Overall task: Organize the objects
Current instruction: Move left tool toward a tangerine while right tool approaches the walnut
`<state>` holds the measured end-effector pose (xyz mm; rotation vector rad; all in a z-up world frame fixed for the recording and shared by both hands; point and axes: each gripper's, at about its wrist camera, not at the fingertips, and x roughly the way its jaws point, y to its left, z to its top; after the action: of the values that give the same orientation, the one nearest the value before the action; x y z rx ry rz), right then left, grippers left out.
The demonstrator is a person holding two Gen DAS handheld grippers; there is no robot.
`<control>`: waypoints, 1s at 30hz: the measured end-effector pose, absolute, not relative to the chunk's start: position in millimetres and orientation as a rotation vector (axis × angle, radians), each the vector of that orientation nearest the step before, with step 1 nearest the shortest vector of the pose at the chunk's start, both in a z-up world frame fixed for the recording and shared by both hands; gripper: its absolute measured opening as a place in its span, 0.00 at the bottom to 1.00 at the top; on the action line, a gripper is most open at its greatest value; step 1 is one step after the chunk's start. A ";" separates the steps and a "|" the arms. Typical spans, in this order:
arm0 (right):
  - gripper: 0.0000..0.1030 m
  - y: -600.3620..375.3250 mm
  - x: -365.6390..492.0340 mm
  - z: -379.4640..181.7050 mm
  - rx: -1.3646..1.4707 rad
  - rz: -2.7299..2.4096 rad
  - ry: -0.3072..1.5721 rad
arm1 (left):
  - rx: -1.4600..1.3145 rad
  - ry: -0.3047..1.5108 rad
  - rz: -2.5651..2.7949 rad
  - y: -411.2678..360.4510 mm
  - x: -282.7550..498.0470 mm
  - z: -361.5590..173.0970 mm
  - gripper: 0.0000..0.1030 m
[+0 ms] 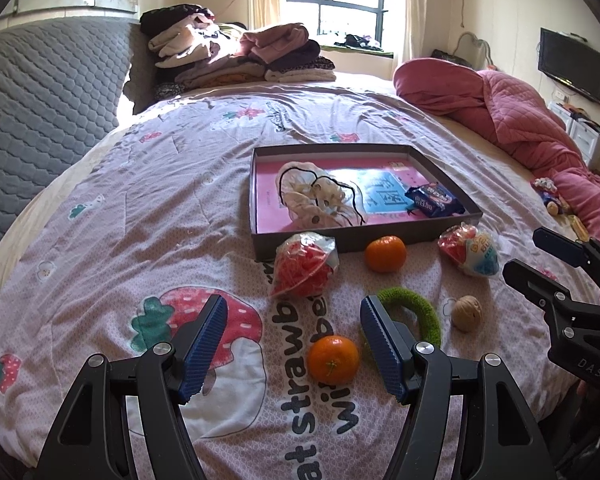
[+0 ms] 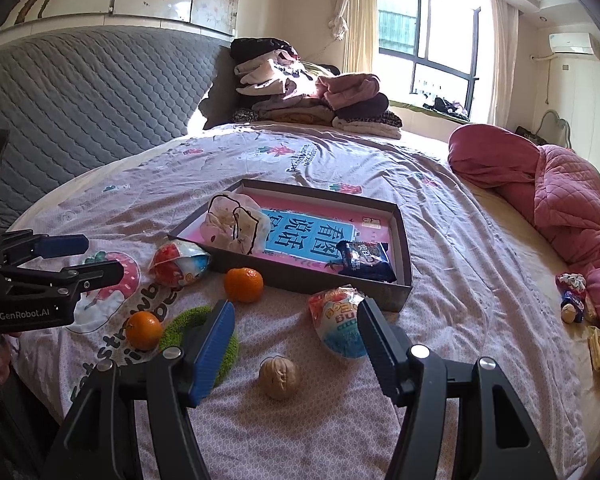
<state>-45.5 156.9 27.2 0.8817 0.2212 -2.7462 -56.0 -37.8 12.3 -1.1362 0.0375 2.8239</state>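
Your left gripper (image 1: 292, 340) hung with fingers spread around the near tangerine (image 1: 333, 359) on the bed (image 1: 140, 200), so you needed to lower, pinch gently, then carry it into the box (image 1: 440, 222), while your right gripper (image 2: 296, 344), also spread, waited above the walnut (image 2: 279, 377).

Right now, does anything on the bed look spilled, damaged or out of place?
Nothing spilled or broken. Only the small heap of wrapped snacks stands out: it lies far right by the pink quilt, apart from the items grouped near the box.
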 end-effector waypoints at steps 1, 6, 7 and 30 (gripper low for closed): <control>0.61 157.4 -45.1 26.4 0.886 -2.744 0.223 | -1.140 0.040 2.820 -36.9 -55.2 11.0 0.68; 0.61 156.8 -43.0 21.7 0.904 -2.738 0.228 | -1.165 0.057 2.800 -33.0 -52.5 4.0 0.68; 0.61 156.7 -42.5 20.6 0.909 -2.735 0.227 | -1.169 0.054 2.796 -32.9 -51.9 2.6 0.68; 0.61 156.8 -41.8 1.3 0.994 -2.705 0.216 | -1.275 0.079 2.745 -26.3 -48.1 -20.9 0.68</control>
<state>-41.8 156.8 1.3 0.9938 0.2161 -2.7046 -48.1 -26.3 -20.9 -1.2749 0.0787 2.7454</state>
